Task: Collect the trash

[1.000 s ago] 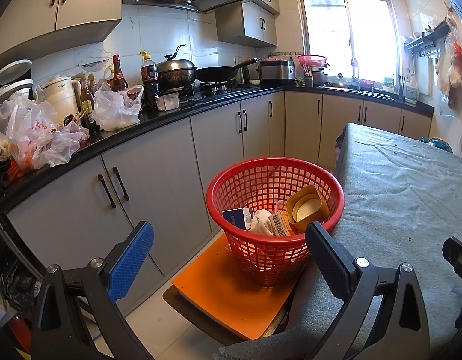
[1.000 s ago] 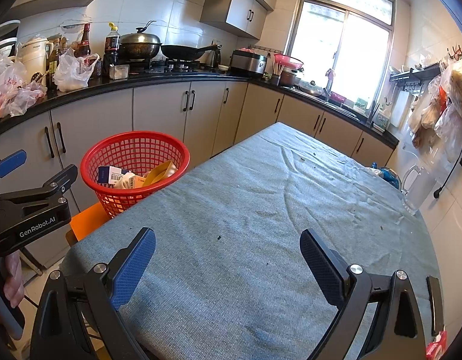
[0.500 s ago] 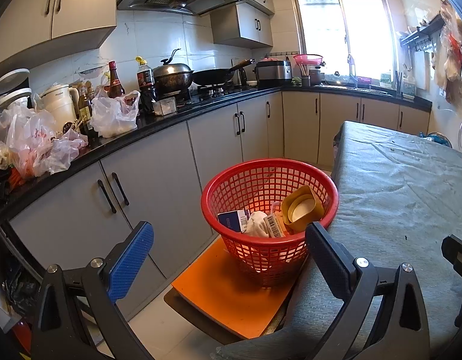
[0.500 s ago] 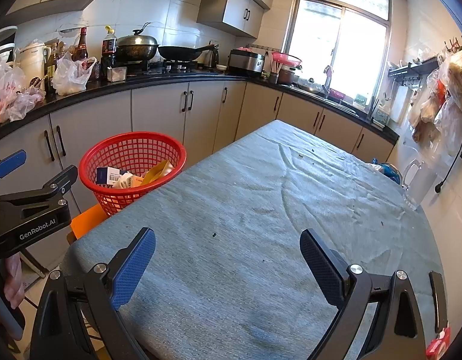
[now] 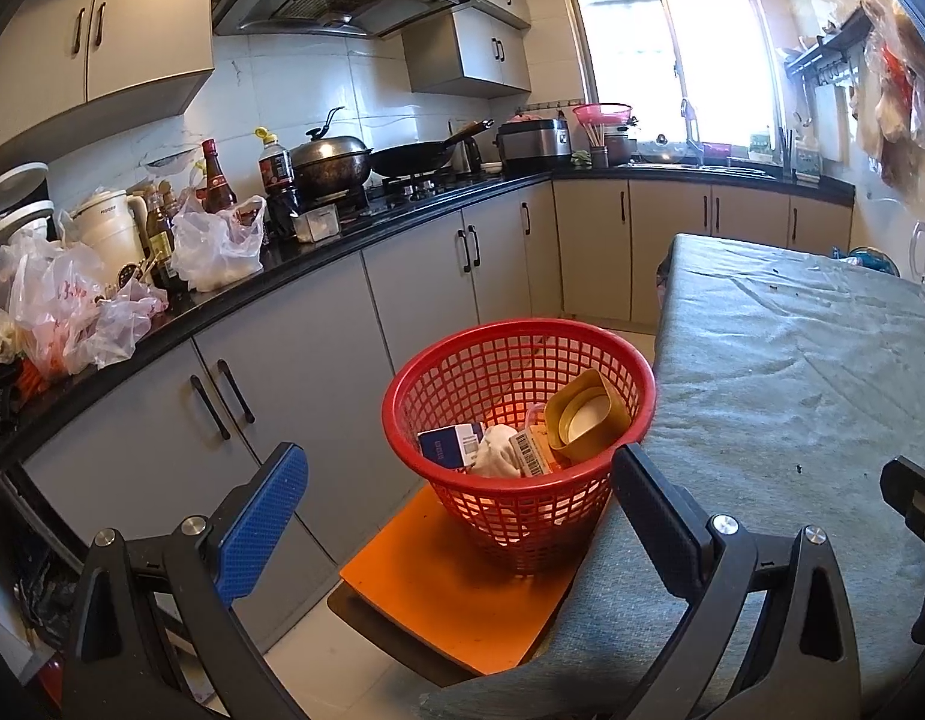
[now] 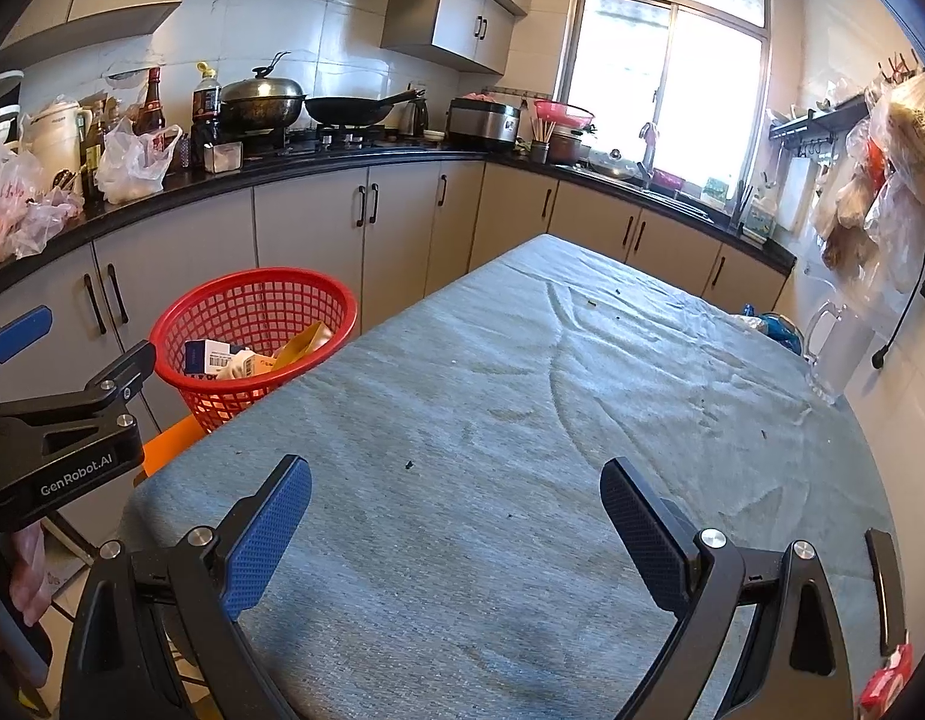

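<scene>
Seemingly, both left tongs [image 5: 456, 510] and right tongs [image 6: 456, 516] are held released and empty; trash is gathered in the red basket [image 5: 636, 360] left of the desk [image 6: 522, 396], where it could be tipped off its orange stool [image 5: 438, 594] if knocked.

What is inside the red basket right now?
The red basket holds a yellow tub, a blue-and-white carton, crumpled white paper and a barcoded packet. Anything beneath them is covered.

left wrist: faces red basket [image 5: 516, 420] | right wrist: over table [image 6: 522, 420] | shared: both
</scene>
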